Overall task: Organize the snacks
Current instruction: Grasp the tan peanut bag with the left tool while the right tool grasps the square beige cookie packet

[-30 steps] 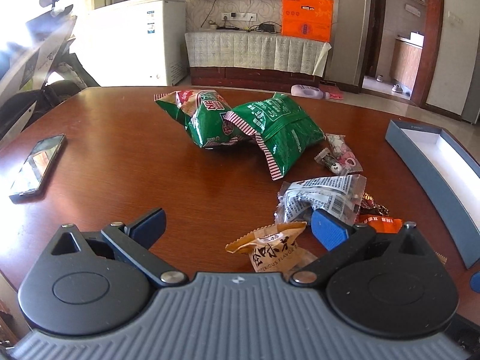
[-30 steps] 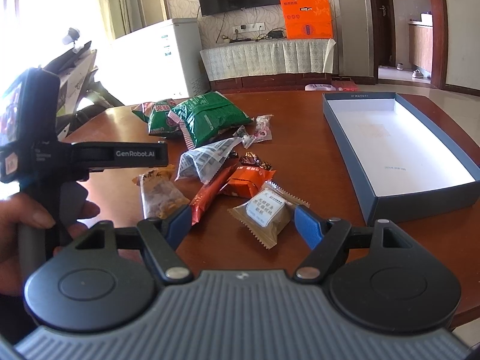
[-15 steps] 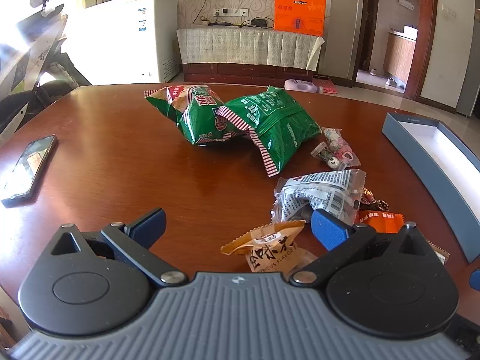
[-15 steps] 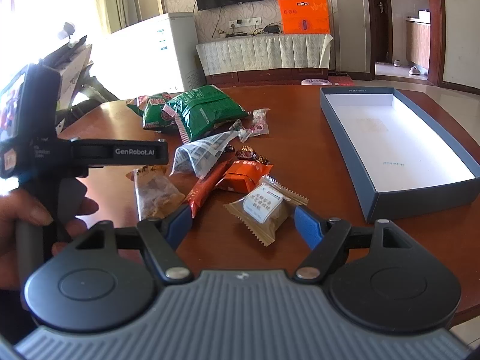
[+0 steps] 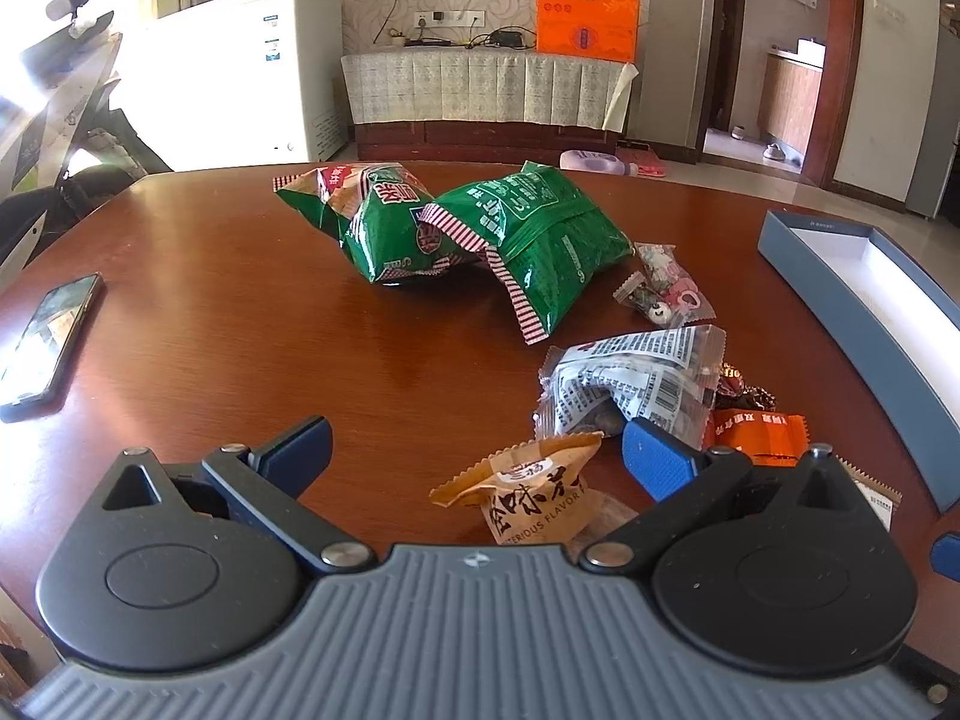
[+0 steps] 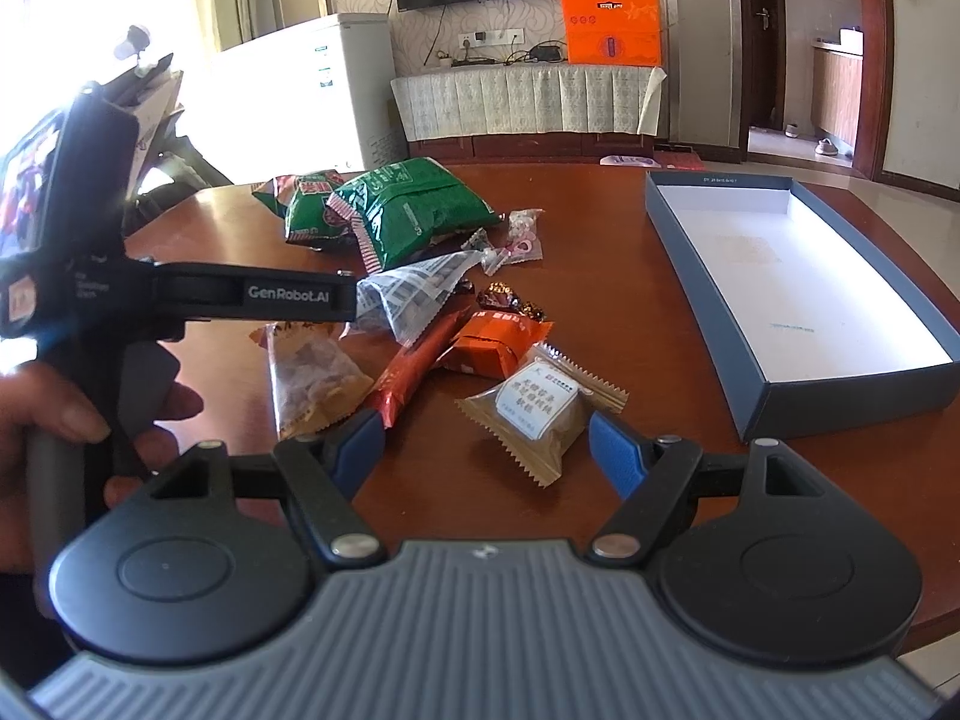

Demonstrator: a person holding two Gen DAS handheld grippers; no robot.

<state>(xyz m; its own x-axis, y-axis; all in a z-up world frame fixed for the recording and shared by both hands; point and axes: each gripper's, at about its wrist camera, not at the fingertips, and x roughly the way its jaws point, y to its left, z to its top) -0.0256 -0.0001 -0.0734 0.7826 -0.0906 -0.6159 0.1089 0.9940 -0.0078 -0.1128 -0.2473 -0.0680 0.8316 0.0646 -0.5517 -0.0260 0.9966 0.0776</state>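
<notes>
Snacks lie scattered on a round brown table [image 5: 210,324]. My left gripper [image 5: 477,450] is open, low over the table, with a tan pastry packet [image 5: 534,495] between its fingers. My right gripper [image 6: 486,444] is open, with a brown cookie packet [image 6: 540,408] between its fingers. Two green bags [image 5: 480,234] lie at the far middle; they also show in the right wrist view [image 6: 408,210]. A grey-white packet [image 5: 636,384], an orange packet [image 6: 492,342], a red stick packet [image 6: 414,366] and small candies [image 5: 666,288] lie between. An open blue box [image 6: 798,276] with a white inside stands at the right.
A phone [image 5: 48,342] lies at the table's left edge. The left gripper's handle and the hand holding it [image 6: 78,360] fill the left of the right wrist view. A white freezer [image 5: 252,78] and a TV stand [image 5: 486,90] are beyond the table.
Both grippers have eased slightly forward and tilted up a little; the snacks sit a bit lower in view. Jaws stay open. Nothing was taken hold of.
</notes>
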